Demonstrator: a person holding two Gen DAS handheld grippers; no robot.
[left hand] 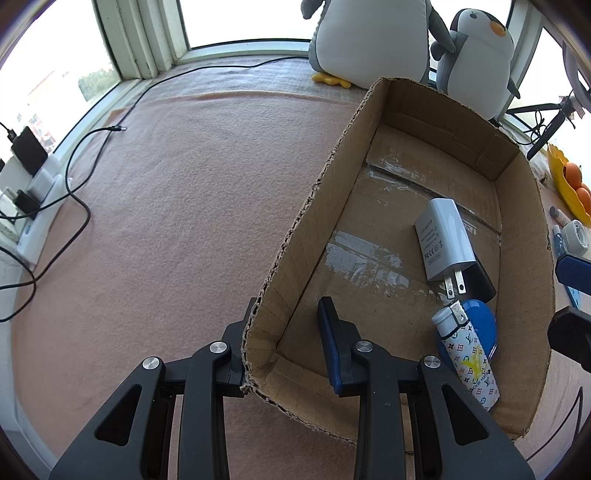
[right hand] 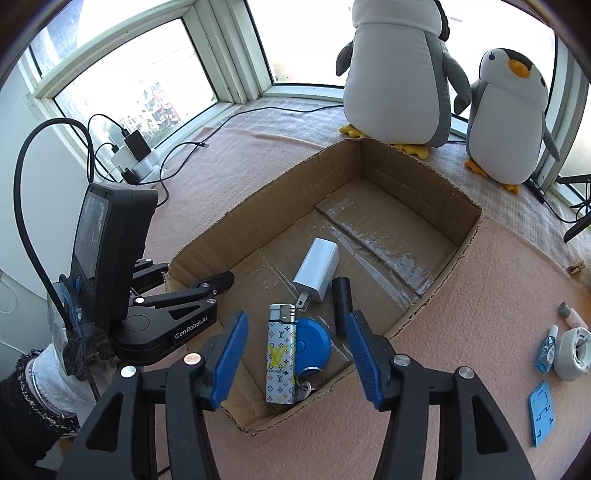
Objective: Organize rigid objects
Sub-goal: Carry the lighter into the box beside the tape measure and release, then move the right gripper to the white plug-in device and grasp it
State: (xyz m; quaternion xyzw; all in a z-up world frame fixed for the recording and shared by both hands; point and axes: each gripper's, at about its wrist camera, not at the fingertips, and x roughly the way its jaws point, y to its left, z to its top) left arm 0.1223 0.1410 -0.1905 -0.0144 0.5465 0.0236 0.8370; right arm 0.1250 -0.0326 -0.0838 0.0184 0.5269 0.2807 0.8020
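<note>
Cardboard box (left hand: 517, 387) | left gripper (left hand: 286, 339) straddles its wall, unclenched | right gripper (right hand: 295, 354) spread above lighter (right hand: 280, 362)

Strong daylight comes through the windows (left hand: 243, 22) at twelve o'clock and burns them out to white. The pink cloth (left hand: 177, 206) is evenly lit with soft, faint shadows. Tape in the box (right hand: 384, 240) shows glare. Both views are sharp, bending strongly toward dark rounded corners.
</note>
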